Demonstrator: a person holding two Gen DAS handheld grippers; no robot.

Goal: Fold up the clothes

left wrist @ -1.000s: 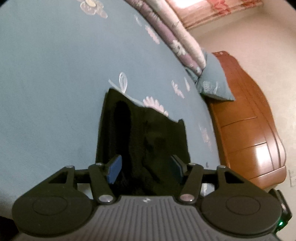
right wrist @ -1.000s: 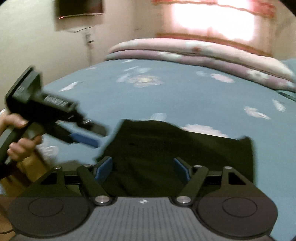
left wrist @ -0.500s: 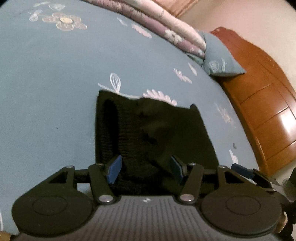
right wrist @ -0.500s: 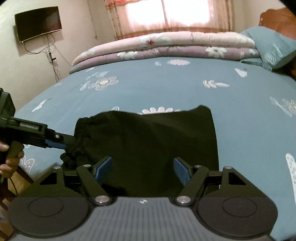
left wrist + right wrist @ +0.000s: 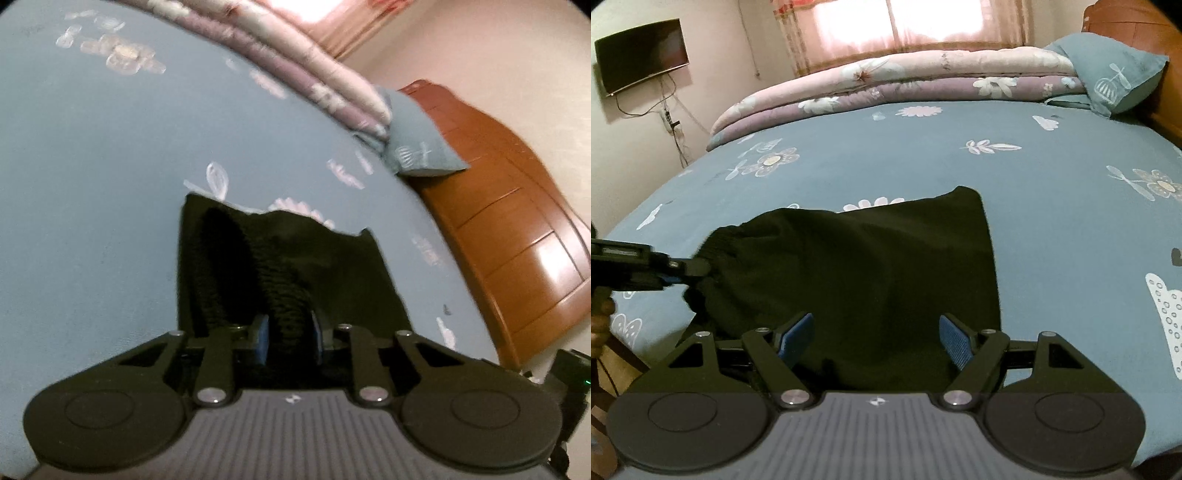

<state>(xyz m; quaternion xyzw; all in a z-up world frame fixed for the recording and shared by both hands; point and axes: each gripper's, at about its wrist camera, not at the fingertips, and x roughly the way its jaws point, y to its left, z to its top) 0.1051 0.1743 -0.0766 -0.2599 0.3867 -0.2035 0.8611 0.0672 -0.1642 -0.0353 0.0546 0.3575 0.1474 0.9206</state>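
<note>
The black clothes (image 5: 871, 266) lie on the near part of the blue bed (image 5: 1052, 206), partly bunched, so folding is not done; the left gripper (image 5: 288, 334) pinches their stretchy edge, and the right gripper (image 5: 877, 338) is wide open, holding nothing.

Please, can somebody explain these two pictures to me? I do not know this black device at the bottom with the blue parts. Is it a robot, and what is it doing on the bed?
It is no robot: a person holds a two-finger gripper in each hand, each carrying a camera looking along its fingers. The left camera shows the left gripper shut on the gathered waistband of a black garment. The right camera shows the right gripper open over the garment's near edge. The garment lies on a blue flowered bedsheet, with a folded quilt and pillow behind.
</note>
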